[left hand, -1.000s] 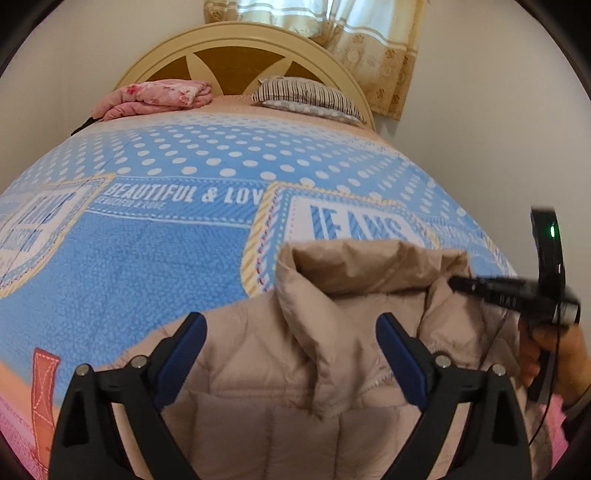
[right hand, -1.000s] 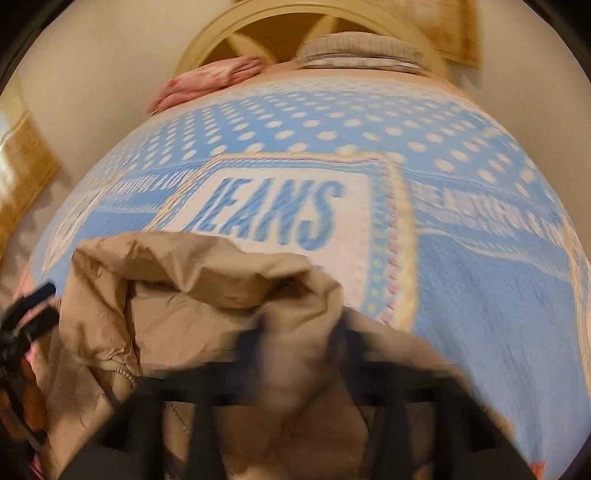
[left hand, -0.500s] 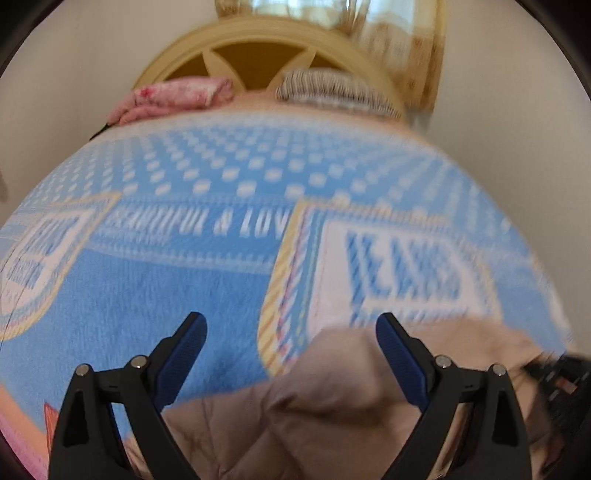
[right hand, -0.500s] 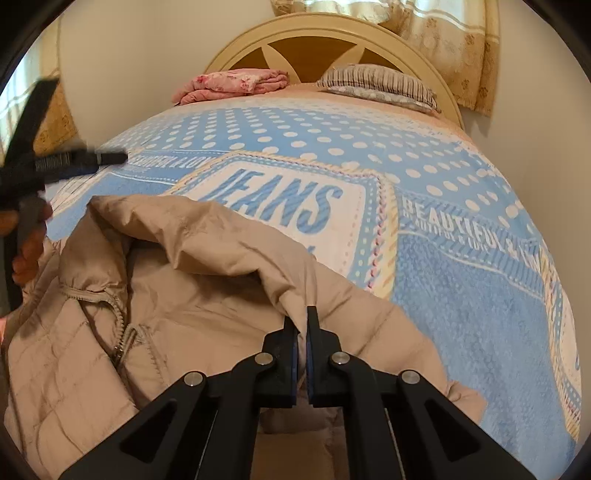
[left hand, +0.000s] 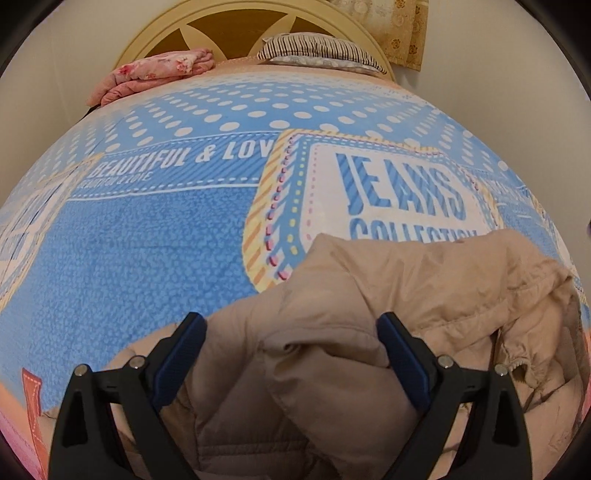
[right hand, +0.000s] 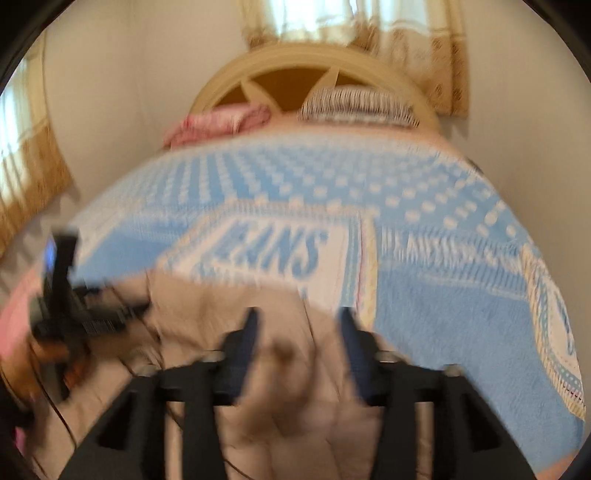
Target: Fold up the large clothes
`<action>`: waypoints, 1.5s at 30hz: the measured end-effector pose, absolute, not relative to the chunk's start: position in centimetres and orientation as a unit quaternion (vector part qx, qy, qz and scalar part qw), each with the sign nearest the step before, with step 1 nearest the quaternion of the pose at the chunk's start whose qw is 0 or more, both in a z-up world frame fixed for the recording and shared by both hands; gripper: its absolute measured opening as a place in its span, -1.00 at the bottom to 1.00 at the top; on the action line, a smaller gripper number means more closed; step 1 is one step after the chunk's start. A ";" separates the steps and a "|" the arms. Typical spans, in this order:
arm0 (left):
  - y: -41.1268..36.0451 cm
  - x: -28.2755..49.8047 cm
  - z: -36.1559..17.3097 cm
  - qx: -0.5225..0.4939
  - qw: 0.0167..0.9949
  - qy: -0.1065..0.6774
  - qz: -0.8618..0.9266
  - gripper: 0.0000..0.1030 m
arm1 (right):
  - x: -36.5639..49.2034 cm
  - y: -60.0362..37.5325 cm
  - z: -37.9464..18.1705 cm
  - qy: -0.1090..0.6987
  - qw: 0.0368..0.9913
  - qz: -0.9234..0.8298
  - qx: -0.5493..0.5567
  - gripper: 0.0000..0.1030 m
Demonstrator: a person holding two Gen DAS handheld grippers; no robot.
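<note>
A beige puffer jacket (left hand: 369, 314) lies crumpled at the near end of the bed, a folded flap and a cuffed sleeve on its right side. My left gripper (left hand: 291, 343) is open just above it, jaws wide apart, nothing held. In the blurred right wrist view the jacket (right hand: 229, 317) lies below my right gripper (right hand: 297, 328), whose jaws stand apart and empty over the fabric. The left gripper (right hand: 62, 295) shows there at the left edge, held in a hand.
The bed has a blue blanket (left hand: 147, 240) with white dots and a "JEANS" panel. A folded pink blanket (left hand: 155, 74) and a striped pillow (left hand: 317, 51) lie by the cream headboard (left hand: 240, 22). Walls close in on both sides; curtains (right hand: 354, 22) hang behind.
My right gripper was shut on a fold of the jacket and has opened, letting it go, and it is moving fast. My left gripper stayed open and shifted over the jacket.
</note>
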State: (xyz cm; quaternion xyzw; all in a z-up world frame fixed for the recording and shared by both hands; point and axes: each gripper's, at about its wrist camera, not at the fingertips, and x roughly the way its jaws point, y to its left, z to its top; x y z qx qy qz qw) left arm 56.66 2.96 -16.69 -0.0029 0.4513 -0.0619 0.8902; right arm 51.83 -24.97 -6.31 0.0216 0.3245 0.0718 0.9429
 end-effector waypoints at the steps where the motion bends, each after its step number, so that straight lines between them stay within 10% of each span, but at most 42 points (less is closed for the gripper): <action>1: 2.8 56.7 -16.8 -0.001 0.891 0.450 -0.060 0.89 | 52.2 -24.7 -5.7 0.312 0.947 0.071 0.035 0.24; 13: 0.0 52.7 -6.9 -0.061 0.932 0.327 -0.146 0.99 | 56.6 -21.1 -15.0 0.428 0.900 0.084 0.002 -0.16; 21: -2.1 57.0 -15.8 -0.040 0.898 0.429 -0.083 0.97 | 56.2 -21.9 -15.8 0.426 0.901 0.078 0.016 -0.17; 45: -3.8 57.6 -18.5 0.021 0.889 0.456 -0.030 1.00 | 56.3 -21.0 -17.7 0.424 0.903 0.062 -0.002 -0.16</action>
